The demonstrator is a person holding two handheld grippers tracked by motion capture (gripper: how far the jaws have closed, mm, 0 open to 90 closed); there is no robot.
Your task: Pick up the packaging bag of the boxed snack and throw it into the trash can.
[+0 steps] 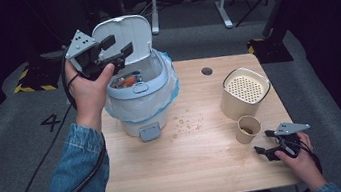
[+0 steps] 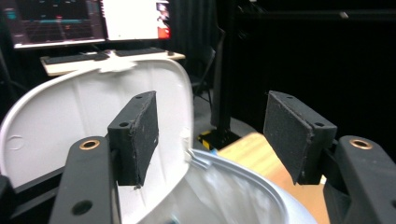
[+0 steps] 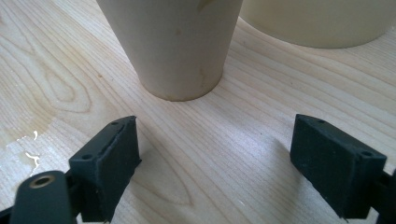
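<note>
I have the left gripper (image 1: 112, 49) raised at the table's far left corner, forearm reaching up from the near left edge, jaws spread wide with nothing between them. They stand just in front of the bin lid (image 1: 125, 33), which is tipped up and back; in the left gripper view the lid's (image 2: 84, 112) pale inner face stands behind my left pad, and the bin (image 2: 233, 191) rim curves below, slightly blurred, so I can't say for certain whether that pad brushes the lid. The bin (image 1: 144, 94), lined with a bag, sits on the table (image 1: 194, 168) near its left edge.

My right gripper (image 1: 267, 143) rests low at the near right corner, jaws apart and empty, pointing at the small cup (image 1: 248, 129). In the right gripper view the cup (image 3: 175, 46) stands just beyond the pads with bare wood between them. The perforated container (image 1: 244, 91) stands just behind the cup. The table's middle lies open, with crumbs (image 1: 186, 123) scattered beside the bin.
</note>
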